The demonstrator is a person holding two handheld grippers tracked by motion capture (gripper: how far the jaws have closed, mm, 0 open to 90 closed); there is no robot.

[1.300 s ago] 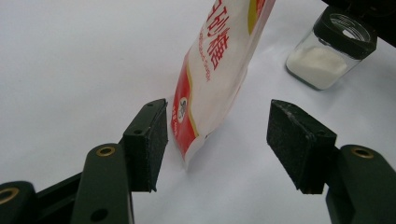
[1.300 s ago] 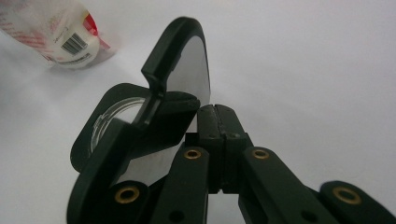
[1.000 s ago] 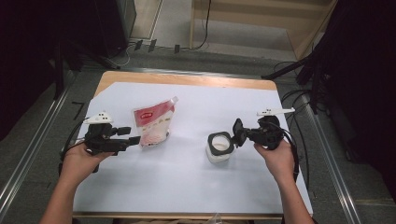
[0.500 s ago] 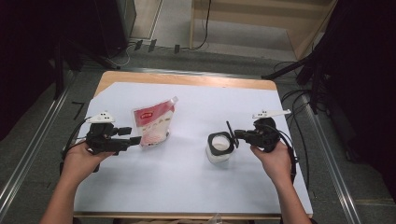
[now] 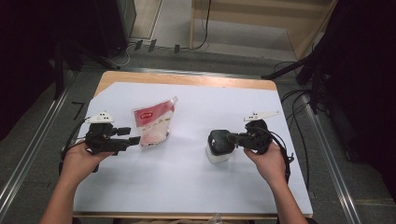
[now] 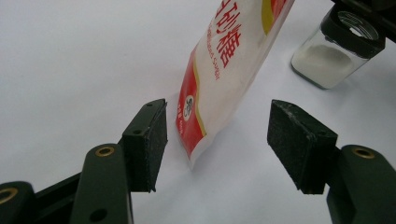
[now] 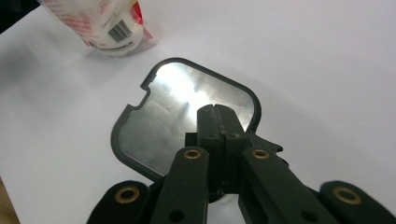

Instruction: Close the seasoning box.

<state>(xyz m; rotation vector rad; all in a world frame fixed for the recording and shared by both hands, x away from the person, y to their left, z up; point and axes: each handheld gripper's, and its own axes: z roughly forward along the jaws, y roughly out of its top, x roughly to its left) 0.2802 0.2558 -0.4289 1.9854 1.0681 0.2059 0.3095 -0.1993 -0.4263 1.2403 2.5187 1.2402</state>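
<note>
With the right claw (image 5: 220, 140) clamped shut above the glass jar of white powder (image 5: 217, 153) at frame centre-right, the red-and-white sugar pouch (image 5: 153, 123) left of centre is best seized squarely by the open left claw (image 5: 132, 135).

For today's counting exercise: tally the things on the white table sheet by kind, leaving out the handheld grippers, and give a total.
Red-and-white plastic sugar pouch: 1
Clear glass jar of white powder: 1
Black-rimmed flip lid with a shiny inner face, on the jar: 1
Total: 3

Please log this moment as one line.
left tool: open at sugar pouch | right tool: shut, on jar lid | jar: upright
</note>
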